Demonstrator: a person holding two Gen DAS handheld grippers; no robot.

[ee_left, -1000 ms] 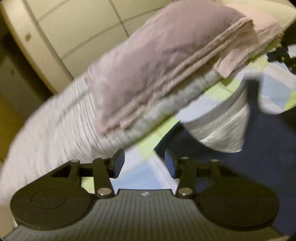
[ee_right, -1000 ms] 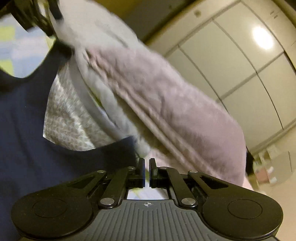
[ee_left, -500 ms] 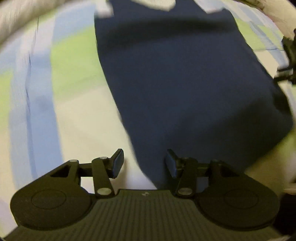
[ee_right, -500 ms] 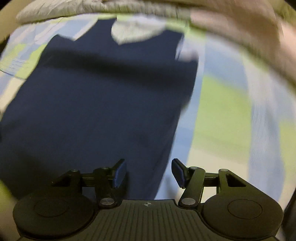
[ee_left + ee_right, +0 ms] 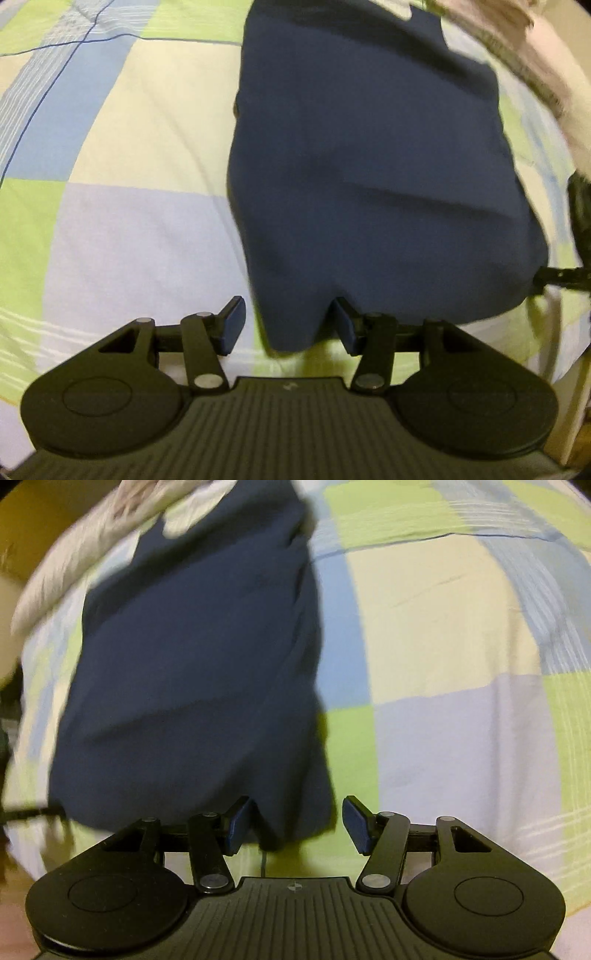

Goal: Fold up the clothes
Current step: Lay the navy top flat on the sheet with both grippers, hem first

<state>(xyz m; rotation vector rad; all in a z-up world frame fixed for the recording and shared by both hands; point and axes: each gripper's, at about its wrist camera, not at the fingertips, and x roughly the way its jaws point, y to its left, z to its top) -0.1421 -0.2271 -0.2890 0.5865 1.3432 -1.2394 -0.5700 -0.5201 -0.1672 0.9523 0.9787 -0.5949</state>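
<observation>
A navy garment (image 5: 369, 166) is laid flat on a checked bedsheet (image 5: 122, 221) of green, blue and cream squares. The left gripper (image 5: 288, 326) is held with its fingers apart at the garment's near left corner, which lies between them. The right gripper (image 5: 297, 825) is likewise spread around the near right corner. Pale folded laundry (image 5: 74, 554) is seen at the far edge.

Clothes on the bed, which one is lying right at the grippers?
The navy garment, spread flat on the checked bedspread, its near corners between both open grippers. The pinkish folded pile lies at the far edge.
</observation>
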